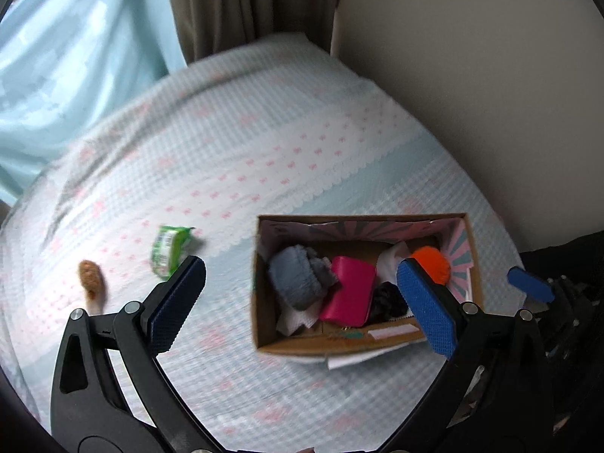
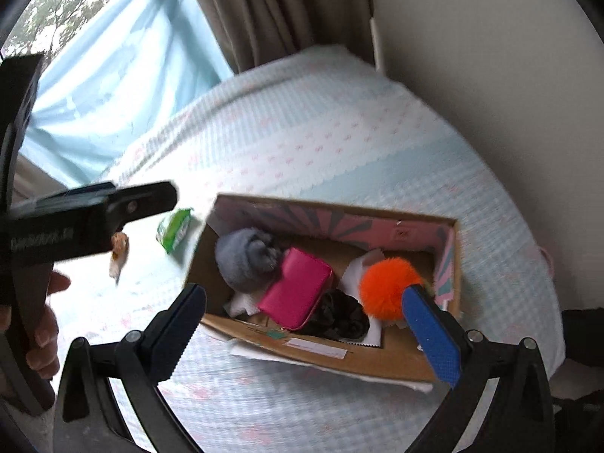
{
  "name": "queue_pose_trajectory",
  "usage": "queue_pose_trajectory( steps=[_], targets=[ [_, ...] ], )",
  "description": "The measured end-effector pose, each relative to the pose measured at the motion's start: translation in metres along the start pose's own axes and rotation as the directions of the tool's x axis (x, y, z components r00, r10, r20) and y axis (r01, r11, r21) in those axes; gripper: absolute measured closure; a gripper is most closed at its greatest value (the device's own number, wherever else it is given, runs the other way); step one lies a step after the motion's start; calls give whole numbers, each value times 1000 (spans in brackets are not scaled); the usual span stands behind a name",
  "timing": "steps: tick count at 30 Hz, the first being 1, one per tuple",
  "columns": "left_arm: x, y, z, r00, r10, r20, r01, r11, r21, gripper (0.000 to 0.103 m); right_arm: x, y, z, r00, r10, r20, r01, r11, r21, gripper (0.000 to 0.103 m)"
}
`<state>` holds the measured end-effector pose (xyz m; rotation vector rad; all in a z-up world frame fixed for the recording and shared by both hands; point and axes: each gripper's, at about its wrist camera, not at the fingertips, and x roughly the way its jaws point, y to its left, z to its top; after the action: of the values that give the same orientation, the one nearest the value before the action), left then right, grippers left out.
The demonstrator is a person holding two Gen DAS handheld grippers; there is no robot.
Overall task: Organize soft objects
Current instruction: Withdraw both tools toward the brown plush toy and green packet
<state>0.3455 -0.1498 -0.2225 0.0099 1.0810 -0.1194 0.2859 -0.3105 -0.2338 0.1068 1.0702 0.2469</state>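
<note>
An open cardboard box [image 1: 264, 332] [image 2: 377, 358] sits on the bed. It holds a grey rolled sock [image 1: 298, 279] [image 2: 245, 260], a pink pouch [image 1: 349, 290] [image 2: 298, 292], an orange pom-pom [image 1: 434, 262] [image 2: 389, 287], a black fabric piece [image 1: 389, 300] [image 2: 339, 319] and white cloth [image 2: 358, 268]. A green packet [image 1: 170, 249] [image 2: 175, 228] and a small brown plush [image 1: 91, 281] [image 2: 119, 251] lie on the bed left of the box. My left gripper [image 1: 298, 305] is open and empty above the box's left side. My right gripper [image 2: 305, 332] is open and empty above the box.
The bed has a light blue and white quilt [image 1: 264, 151] [image 2: 339, 151] with pink marks. Curtains [image 1: 234, 3] [image 2: 271, 11] and a beige wall [image 1: 472, 56] stand behind it. The left gripper's body [image 2: 83, 219] and the hand holding it show at the left of the right wrist view.
</note>
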Motion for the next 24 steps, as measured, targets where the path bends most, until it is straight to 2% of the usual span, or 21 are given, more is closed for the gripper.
queue_pose_trajectory(
  steps=[6, 12, 17, 20, 24],
  targets=[
    [-82, 31, -20, 994, -5, 111, 5, 1000, 3, 2, -69, 34, -1, 992, -72, 108, 71, 997, 14, 0],
    [-151, 69, -53, 982, -12, 188, 14, 1000, -10, 2, -132, 80, -19, 969, -131, 208, 124, 991, 44, 0],
    [-195, 97, -84, 967, -25, 252, 24, 1000, 8, 2, -167, 117, -46, 947, -158, 281, 142, 987, 74, 0],
    [-214, 115, -100, 958, -36, 286, 33, 999, 14, 2, -179, 136, -62, 927, -221, 303, 194, 974, 116, 0],
    [-235, 145, -123, 949, -31, 313, 27, 1000, 15, 2, -189, 162, -80, 915, -245, 321, 217, 968, 123, 0]
  ],
)
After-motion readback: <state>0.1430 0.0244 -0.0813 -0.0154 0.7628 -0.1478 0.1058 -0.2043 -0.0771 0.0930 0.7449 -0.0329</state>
